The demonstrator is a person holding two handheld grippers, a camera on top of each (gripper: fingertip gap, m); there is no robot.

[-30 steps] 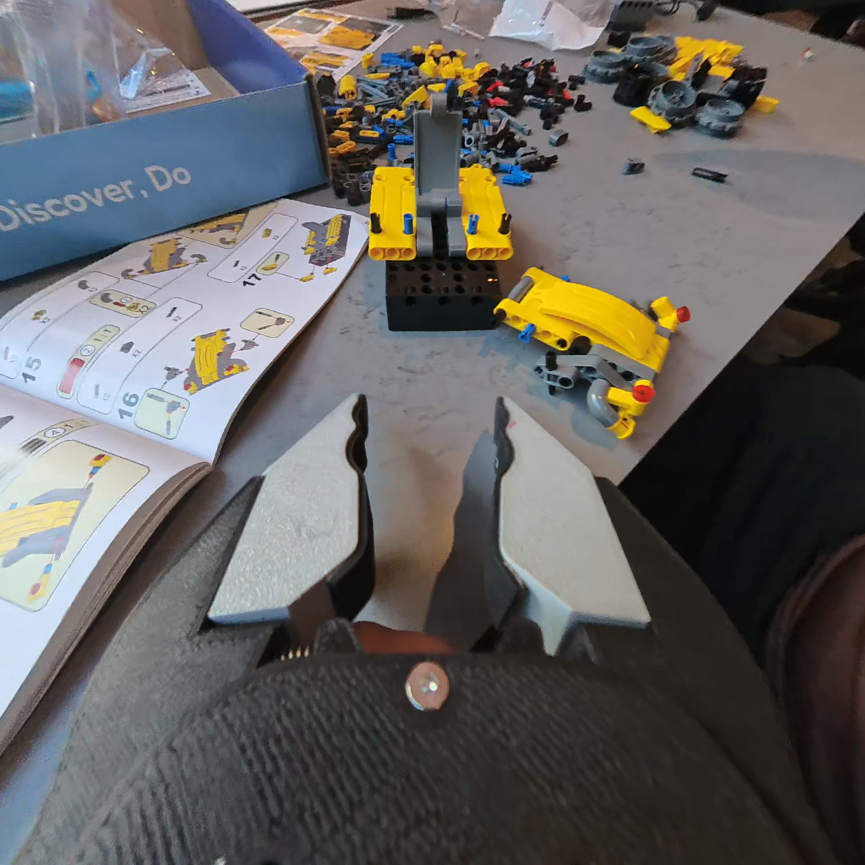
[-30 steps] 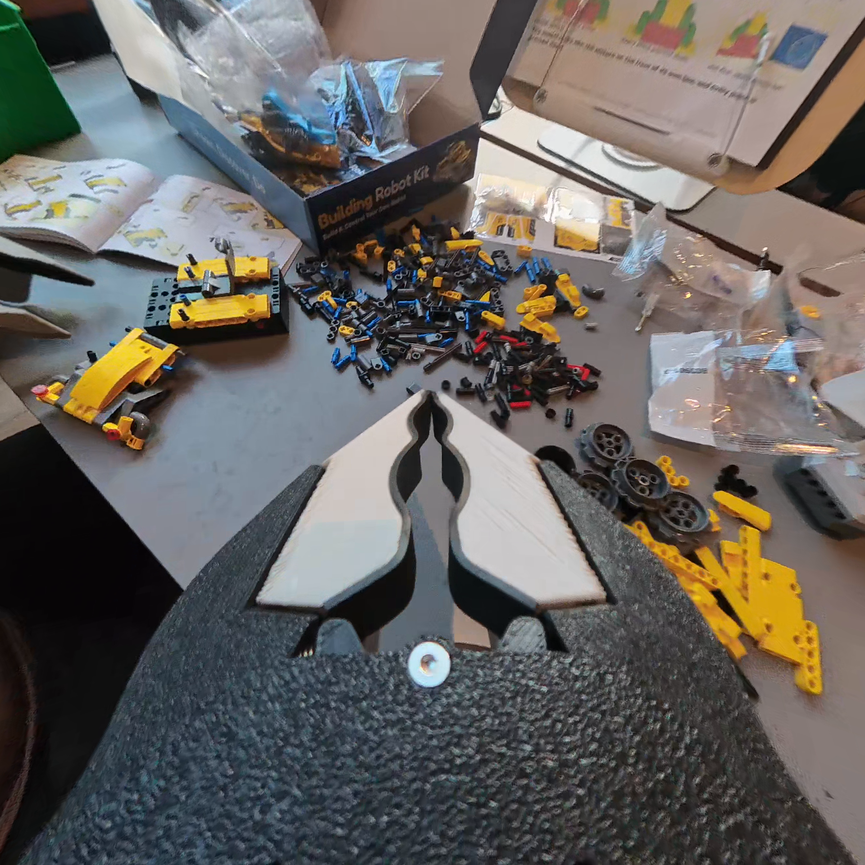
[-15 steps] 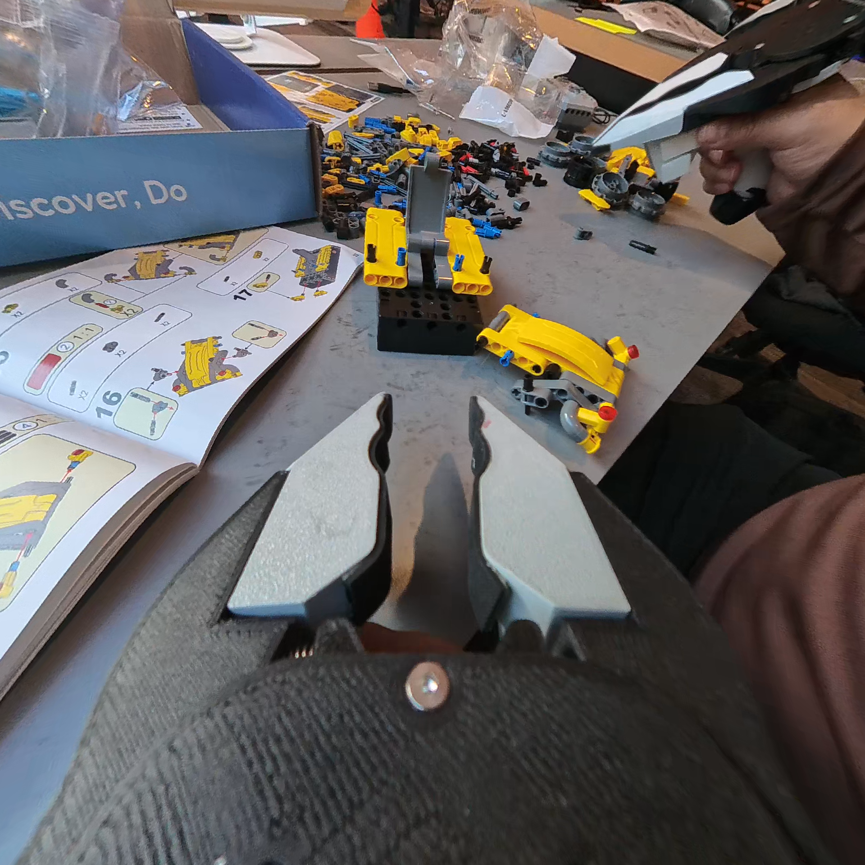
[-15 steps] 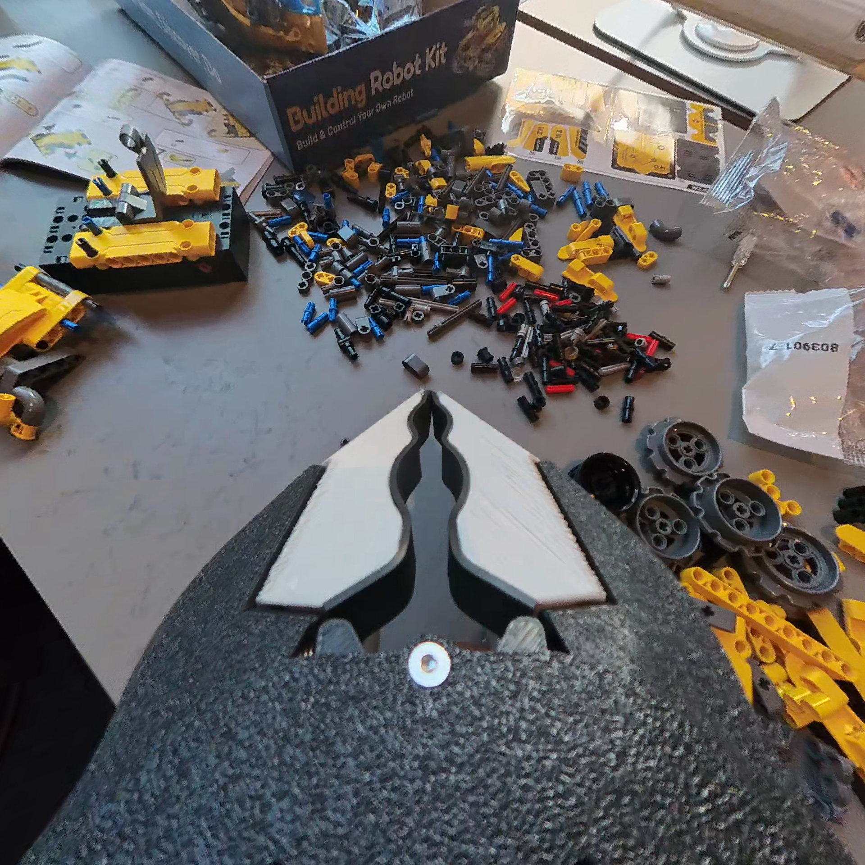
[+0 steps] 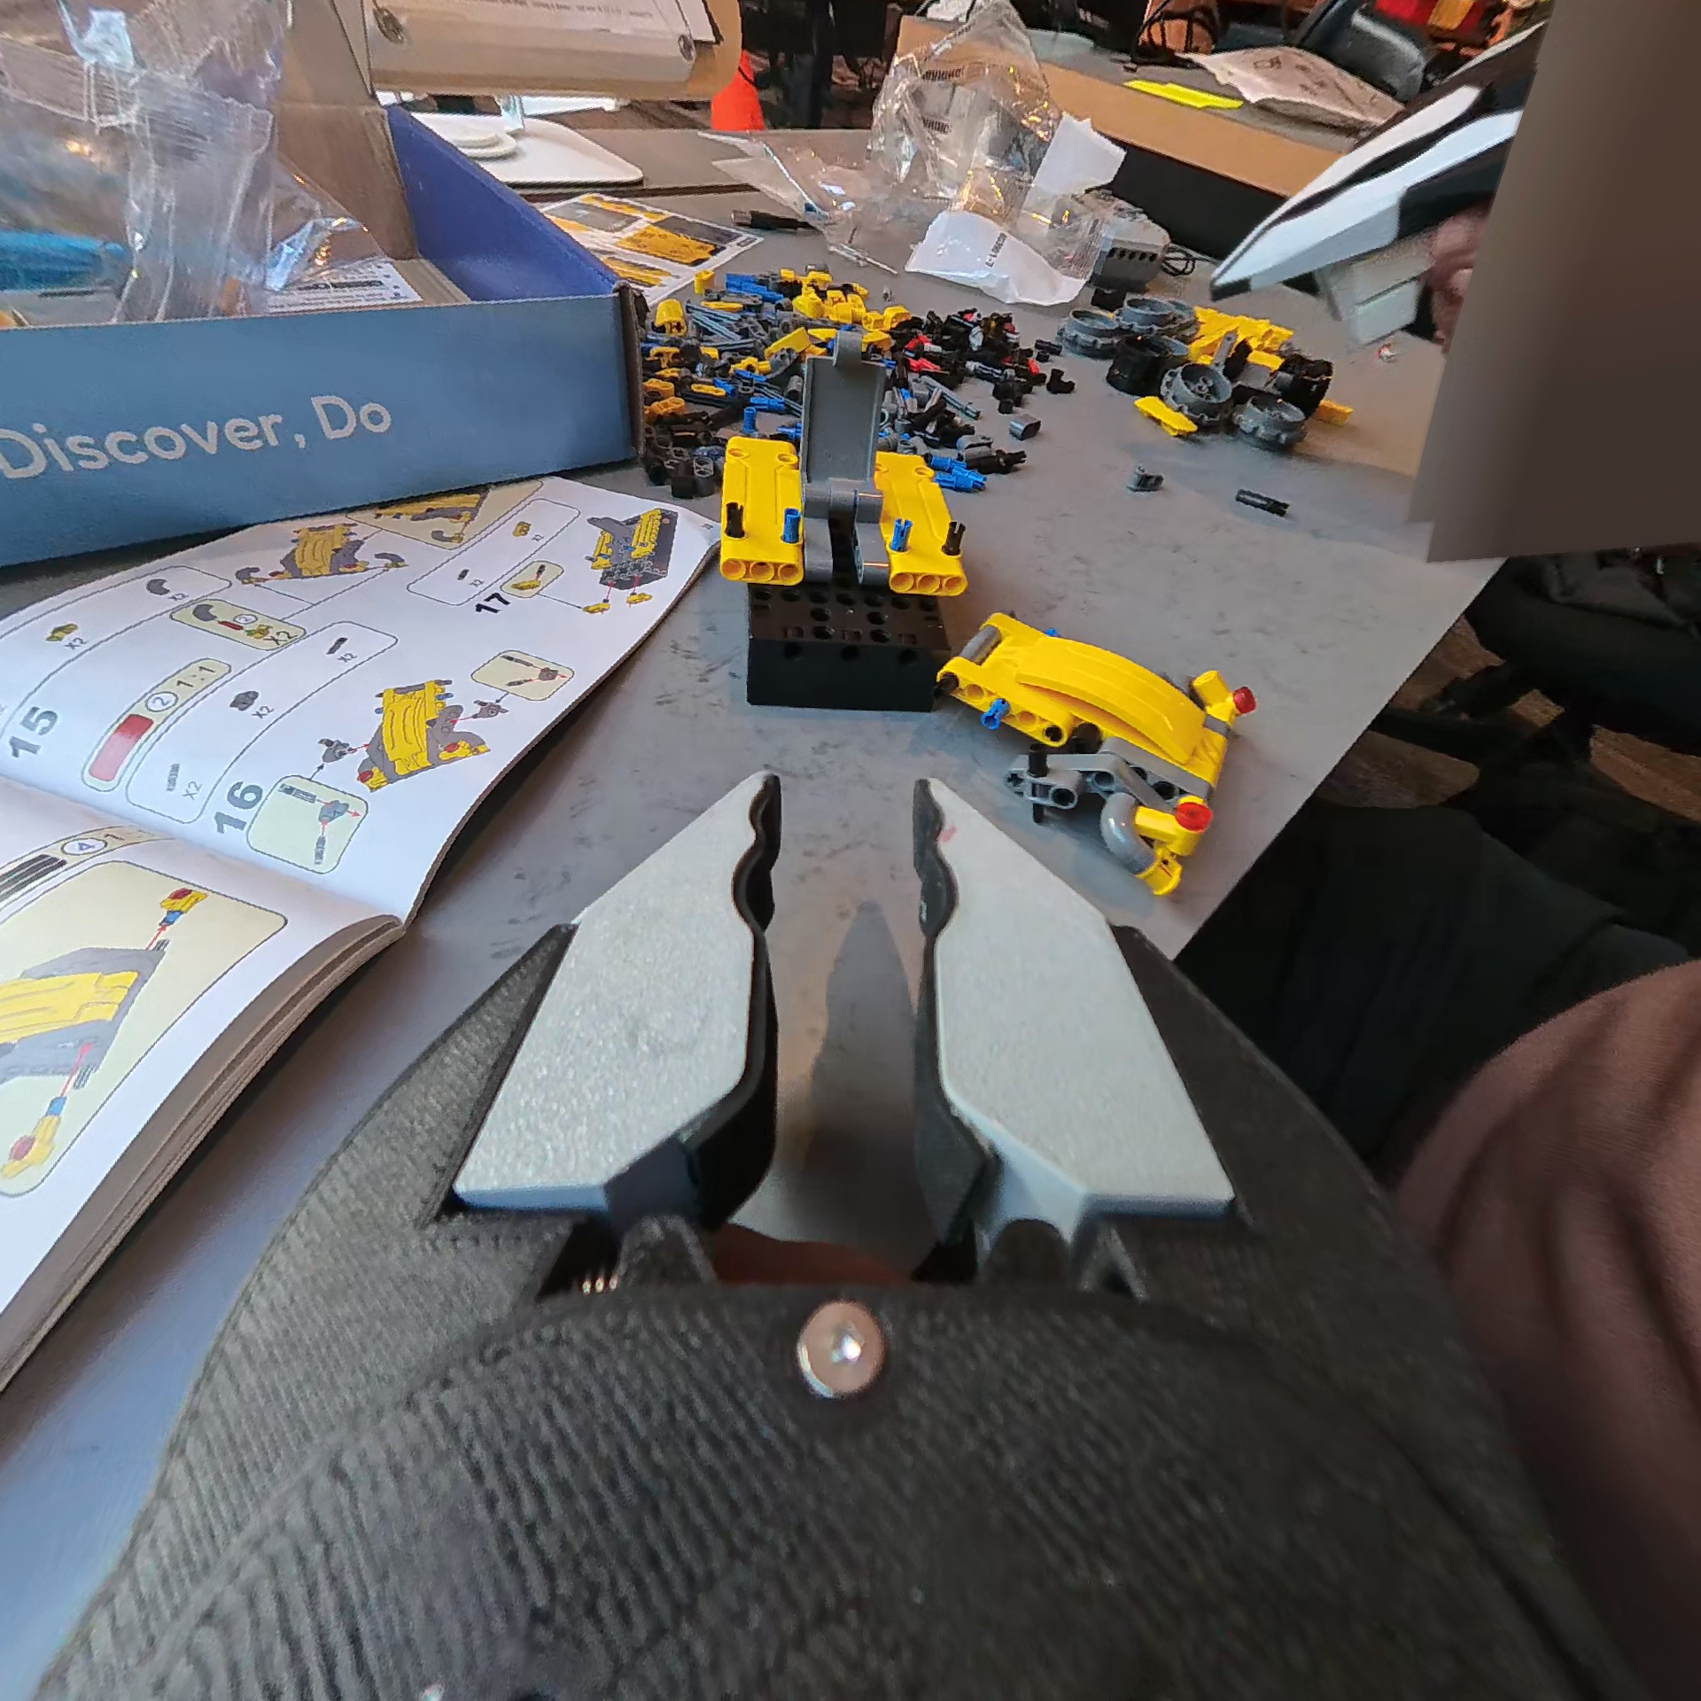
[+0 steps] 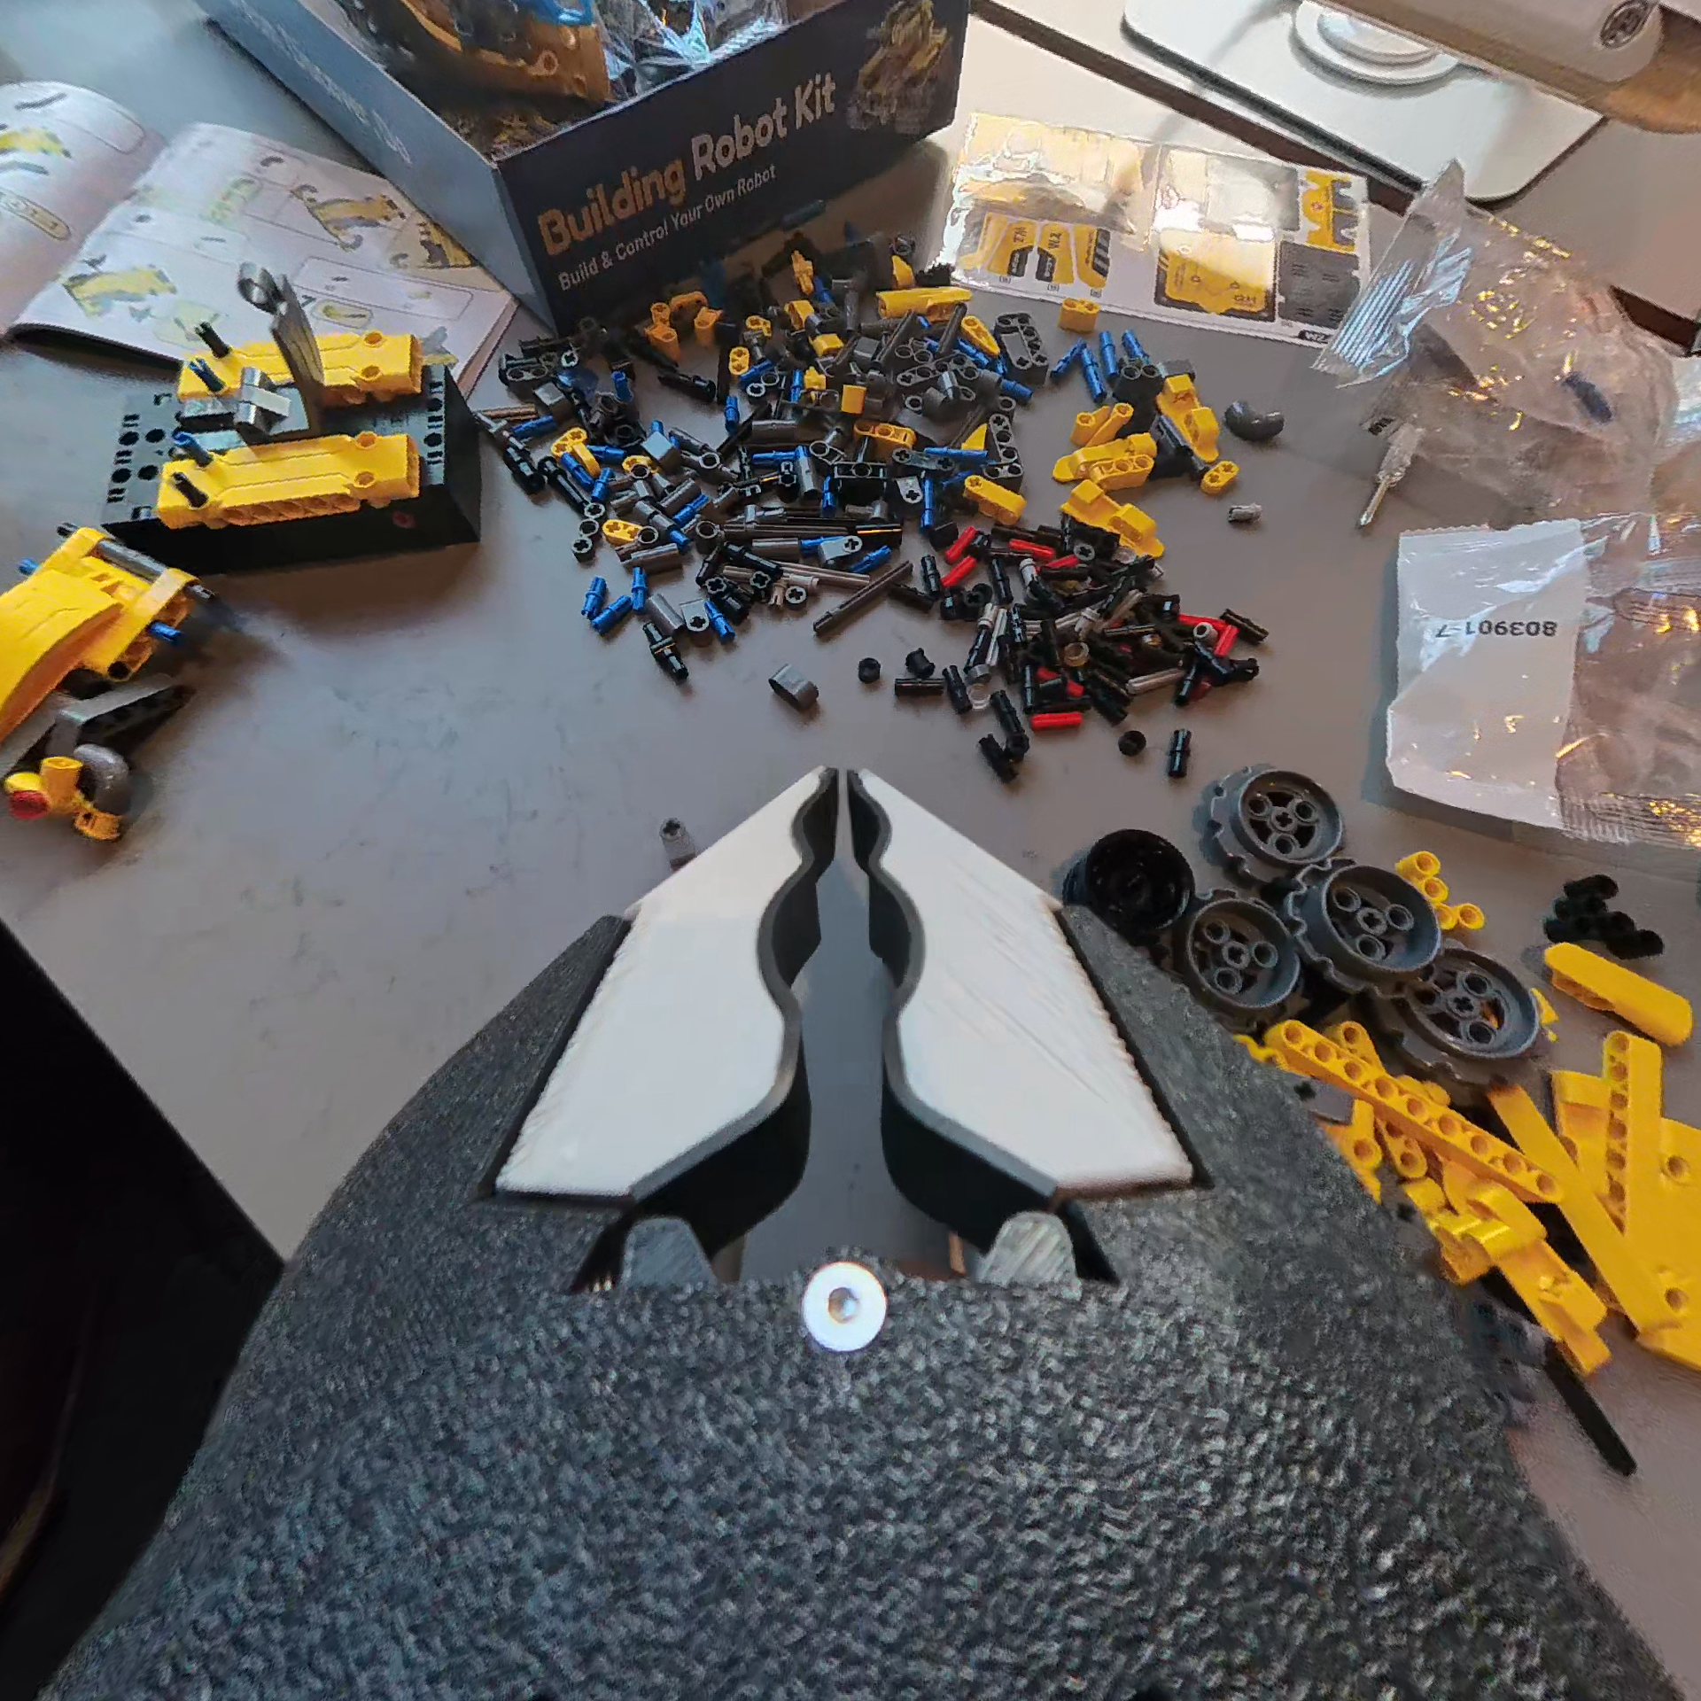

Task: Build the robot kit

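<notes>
My left gripper (image 5: 845,799) is open and empty, low over the grey table (image 5: 644,782). Ahead of it stands a black block with two yellow beams and a grey upright plate (image 5: 842,552); it also shows in the right wrist view (image 6: 295,451). A yellow and grey sub-assembly (image 5: 1105,727) lies right of that, near the table edge. My right gripper (image 6: 842,781) is shut and empty, above the table in front of a heap of small black, blue, yellow and red parts (image 6: 874,515). A small grey piece (image 6: 676,839) lies by its left finger. The right gripper also shows at the upper right of the left wrist view (image 5: 1362,221).
An open instruction booklet (image 5: 276,736) lies left. A blue kit box (image 5: 304,433) with plastic bags stands behind it. Grey wheels (image 6: 1325,930) and yellow beams (image 6: 1519,1169) lie right of my right gripper. Clear bags (image 6: 1546,663) and a sticker sheet (image 6: 1160,230) lie farther right. Some 30 centimetres of space lies between my two pairs of fingers. It is some 7 centimetres from my right tips to the small grey piece (image 6: 676,839).
My left gripper's jaws have narrowed a little and it has tilted up. My right gripper has moved forward and lower toward the parts heap, still shut.
</notes>
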